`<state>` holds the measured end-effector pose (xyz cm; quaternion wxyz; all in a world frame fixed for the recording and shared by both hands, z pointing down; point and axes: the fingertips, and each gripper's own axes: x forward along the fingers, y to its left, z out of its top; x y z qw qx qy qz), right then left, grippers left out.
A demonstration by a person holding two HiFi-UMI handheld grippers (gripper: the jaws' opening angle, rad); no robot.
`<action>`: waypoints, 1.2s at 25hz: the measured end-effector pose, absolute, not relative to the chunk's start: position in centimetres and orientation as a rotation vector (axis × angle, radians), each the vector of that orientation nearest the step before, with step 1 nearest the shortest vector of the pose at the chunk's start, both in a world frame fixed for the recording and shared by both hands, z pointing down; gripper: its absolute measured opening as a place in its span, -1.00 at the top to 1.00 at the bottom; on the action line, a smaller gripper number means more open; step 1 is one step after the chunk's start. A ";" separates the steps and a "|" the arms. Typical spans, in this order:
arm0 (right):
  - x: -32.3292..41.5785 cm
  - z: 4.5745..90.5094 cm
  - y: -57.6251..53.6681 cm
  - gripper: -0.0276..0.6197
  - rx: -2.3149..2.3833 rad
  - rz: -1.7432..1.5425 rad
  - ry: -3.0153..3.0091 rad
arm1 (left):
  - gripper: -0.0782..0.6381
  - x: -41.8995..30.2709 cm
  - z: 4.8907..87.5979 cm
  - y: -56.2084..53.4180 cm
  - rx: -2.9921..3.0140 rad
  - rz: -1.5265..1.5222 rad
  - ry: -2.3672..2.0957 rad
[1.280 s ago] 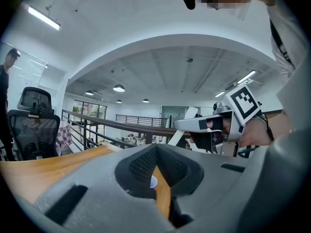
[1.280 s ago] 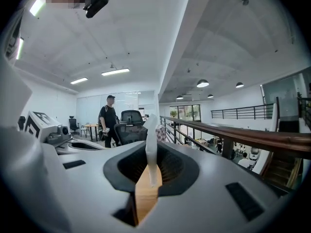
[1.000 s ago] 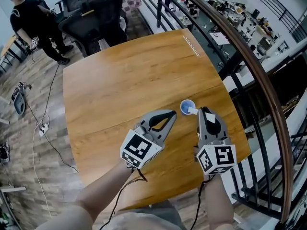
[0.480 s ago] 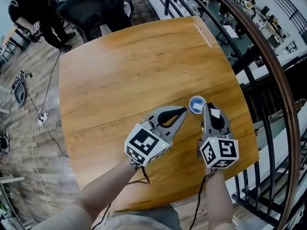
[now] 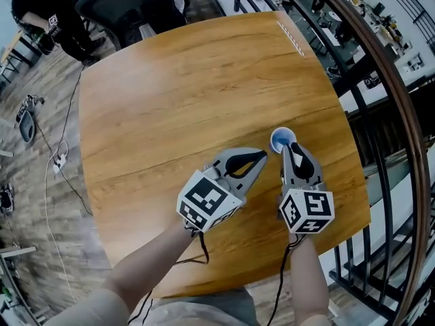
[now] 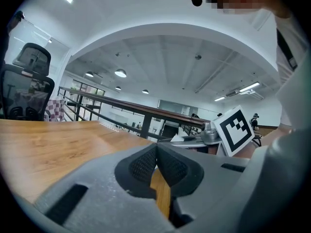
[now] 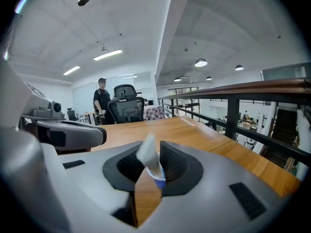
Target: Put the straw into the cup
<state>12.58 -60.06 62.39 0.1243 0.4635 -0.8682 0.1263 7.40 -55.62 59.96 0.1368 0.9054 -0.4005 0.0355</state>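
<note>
Left gripper [image 5: 262, 159] and right gripper [image 5: 287, 148]: sank toward table [image 5: 170, 80]. Right jaws were opening, straw [image 7: 147, 153] between them, nearer cup [image 5: 282, 138].

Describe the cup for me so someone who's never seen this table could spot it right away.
Start at the big wooden table and go to its right edge, the side along the brown-topped railing. The cup stands there: small, round, blue-rimmed, pale inside. It is the only cup on the tabletop, with a white straw right at its rim.

On table [image 5: 170, 80]: cup [image 5: 283, 140], straw [image 7: 147, 149] inside.
</note>
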 end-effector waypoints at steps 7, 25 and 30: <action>12.4 60.1 -59.9 0.50 1.344 0.332 -2.545 | 0.74 7.6 57.7 -55.2 2.647 0.074 -1.179; 13.1 41.4 -49.2 0.67 1.368 0.182 -2.727 | 0.74 6.2 40.1 -48.6 2.790 -0.069 -1.249; 13.1 38.2 -45.1 0.73 1.338 0.161 -2.750 | 0.74 6.3 36.2 -45.5 2.865 -0.071 -1.258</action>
